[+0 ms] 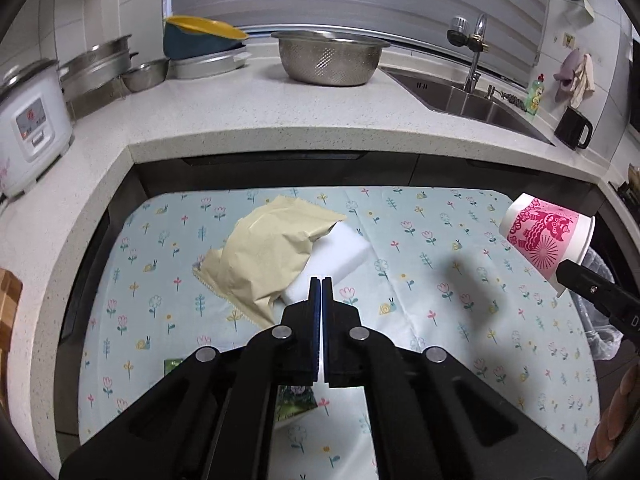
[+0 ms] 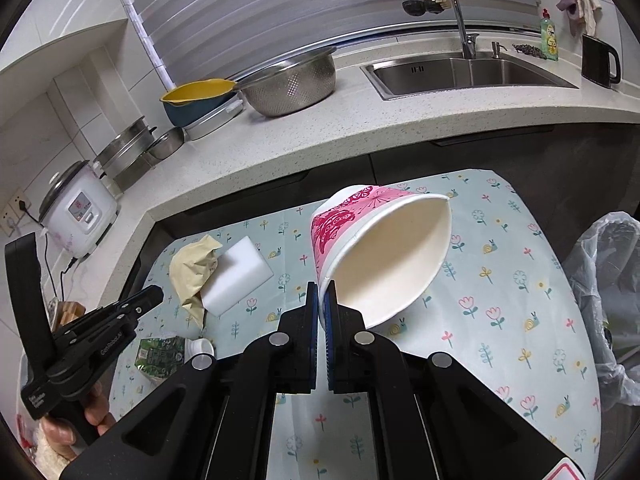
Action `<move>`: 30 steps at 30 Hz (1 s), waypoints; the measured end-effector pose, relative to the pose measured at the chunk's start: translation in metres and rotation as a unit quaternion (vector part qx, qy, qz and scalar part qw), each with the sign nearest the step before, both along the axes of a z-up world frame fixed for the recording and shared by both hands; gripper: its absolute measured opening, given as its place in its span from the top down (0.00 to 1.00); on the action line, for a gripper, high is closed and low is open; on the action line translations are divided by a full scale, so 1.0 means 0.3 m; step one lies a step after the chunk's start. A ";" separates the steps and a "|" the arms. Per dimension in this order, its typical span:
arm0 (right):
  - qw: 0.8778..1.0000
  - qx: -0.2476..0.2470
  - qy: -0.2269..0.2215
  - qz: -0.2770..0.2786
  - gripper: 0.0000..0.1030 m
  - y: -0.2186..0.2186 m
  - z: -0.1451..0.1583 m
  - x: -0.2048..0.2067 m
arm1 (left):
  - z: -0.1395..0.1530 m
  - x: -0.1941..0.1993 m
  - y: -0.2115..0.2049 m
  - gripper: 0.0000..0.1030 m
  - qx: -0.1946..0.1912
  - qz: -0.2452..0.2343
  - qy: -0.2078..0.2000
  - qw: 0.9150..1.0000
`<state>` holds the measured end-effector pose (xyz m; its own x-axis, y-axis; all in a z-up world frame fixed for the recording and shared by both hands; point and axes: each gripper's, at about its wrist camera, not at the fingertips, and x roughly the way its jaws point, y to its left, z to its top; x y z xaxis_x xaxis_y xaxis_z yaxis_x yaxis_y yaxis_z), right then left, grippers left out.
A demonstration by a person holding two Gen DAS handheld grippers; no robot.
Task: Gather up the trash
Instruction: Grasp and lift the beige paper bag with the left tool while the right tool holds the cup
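Floral tablecloth (image 2: 500, 352): we carry paper cup (image 2: 380, 256) pinched in right gripper (image 2: 321, 294); left gripper (image 1: 321, 286) closed, empty.
Crumpled bag (image 1: 264, 256), green wrapper (image 2: 158, 354) not yet binned.

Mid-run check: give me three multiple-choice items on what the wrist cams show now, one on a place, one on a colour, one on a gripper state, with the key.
1. Where is the white sponge block?
A. in the sink
B. on the floral mat, partly under the beige paper bag
C. in the plastic bag

2. What colour is the print on the paper cup?
A. pink
B. green
C. blue

3. How is the left gripper?
A. shut on the cup
B. wide open
C. shut, holding nothing

Key: 
1 B, the beige paper bag overlaps the block on the floral mat. 
2 A, pink pattern on white. 
3 C, its fingers meet with nothing between; the right gripper pinches the cup's rim.
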<state>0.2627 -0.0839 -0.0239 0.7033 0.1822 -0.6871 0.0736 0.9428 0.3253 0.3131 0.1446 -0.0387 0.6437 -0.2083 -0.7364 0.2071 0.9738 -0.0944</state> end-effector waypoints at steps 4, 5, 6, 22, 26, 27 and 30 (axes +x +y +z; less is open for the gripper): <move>1.000 0.001 0.002 0.005 0.97 0.006 -0.005 -0.010 | -0.042 -0.008 0.070 0.54 -0.005 0.007 0.010 1.000; 1.000 0.002 0.002 0.006 0.97 0.011 -0.008 -0.008 | -0.053 -0.010 0.085 0.45 -0.003 0.009 0.007 1.000; 1.000 0.002 0.003 0.009 0.97 0.017 -0.014 -0.003 | -0.066 -0.009 0.098 0.43 0.000 0.010 0.007 1.000; 0.999 0.005 0.023 0.024 0.97 0.103 -0.095 0.072 | -0.243 0.134 0.129 0.45 -0.010 0.043 0.061 0.997; 0.999 0.004 0.025 0.026 0.97 0.113 -0.101 0.079 | -0.275 0.173 0.127 0.59 -0.008 0.044 0.072 0.996; 0.999 0.003 0.025 0.026 0.97 0.115 -0.103 0.081 | -0.284 0.181 0.127 0.65 -0.008 0.042 0.079 0.996; 0.999 0.004 0.027 0.026 0.97 0.116 -0.106 0.084 | -0.298 0.186 0.133 0.88 -0.012 0.044 0.087 0.995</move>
